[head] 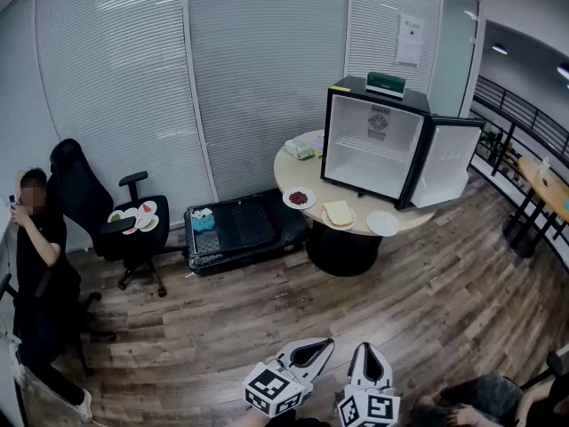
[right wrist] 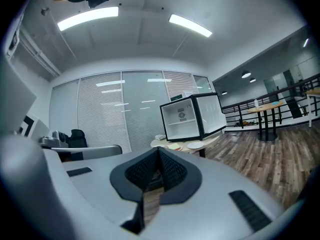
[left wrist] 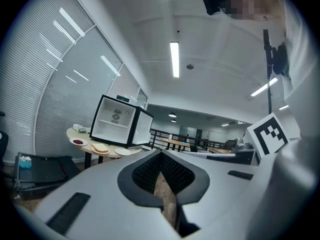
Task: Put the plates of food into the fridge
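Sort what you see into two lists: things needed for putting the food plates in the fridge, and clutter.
Needed: fridge, door open; plate of red food; plate of bread; white plate; round table beneath them.
Lying about: office chair; black case; green box atop the fridge; packet.

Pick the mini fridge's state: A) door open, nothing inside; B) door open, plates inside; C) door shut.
A: the mini fridge has its door swung open and bare shelves, while the three plates sit on the round table in front.
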`<action>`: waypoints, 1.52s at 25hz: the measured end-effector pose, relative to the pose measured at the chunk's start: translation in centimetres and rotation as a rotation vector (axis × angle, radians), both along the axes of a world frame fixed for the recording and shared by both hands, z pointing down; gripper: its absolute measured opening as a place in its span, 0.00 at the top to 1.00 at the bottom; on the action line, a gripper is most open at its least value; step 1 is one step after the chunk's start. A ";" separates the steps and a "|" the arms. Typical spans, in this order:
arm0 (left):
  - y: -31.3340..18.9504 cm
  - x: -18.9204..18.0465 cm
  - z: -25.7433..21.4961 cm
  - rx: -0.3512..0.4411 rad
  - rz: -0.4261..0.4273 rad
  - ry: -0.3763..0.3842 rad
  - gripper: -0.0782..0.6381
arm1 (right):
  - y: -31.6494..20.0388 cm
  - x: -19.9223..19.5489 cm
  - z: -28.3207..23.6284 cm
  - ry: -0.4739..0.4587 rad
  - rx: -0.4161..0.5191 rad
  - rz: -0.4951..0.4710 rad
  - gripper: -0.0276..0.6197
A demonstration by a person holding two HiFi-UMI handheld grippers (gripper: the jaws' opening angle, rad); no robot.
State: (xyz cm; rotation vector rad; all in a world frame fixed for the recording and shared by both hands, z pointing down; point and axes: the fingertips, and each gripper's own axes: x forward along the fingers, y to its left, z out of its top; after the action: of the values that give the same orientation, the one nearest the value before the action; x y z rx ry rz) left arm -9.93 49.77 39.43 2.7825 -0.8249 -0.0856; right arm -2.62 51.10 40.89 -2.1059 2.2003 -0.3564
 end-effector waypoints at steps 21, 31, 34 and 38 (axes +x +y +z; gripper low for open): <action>0.6 -3.5 1.7 -0.005 0.038 -0.020 0.88 | 0.5 -2.4 1.7 -0.005 -0.006 0.065 0.95; -1.9 -3.8 2.4 -0.026 0.015 -0.010 0.88 | -1.9 -2.1 2.5 0.001 -0.026 0.055 0.95; -3.5 -3.2 2.6 -0.028 0.003 -0.015 0.88 | -3.7 -1.4 2.7 -0.001 -0.023 0.048 0.95; -6.4 -2.1 2.5 -0.029 -0.011 -0.019 0.88 | -6.9 -0.1 2.6 -0.004 -0.027 0.041 0.95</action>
State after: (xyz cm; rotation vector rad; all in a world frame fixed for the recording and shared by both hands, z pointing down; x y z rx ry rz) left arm -11.98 43.41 41.95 2.7558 -0.8388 -0.0482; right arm -2.68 44.23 43.54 -2.1586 2.1582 -0.3893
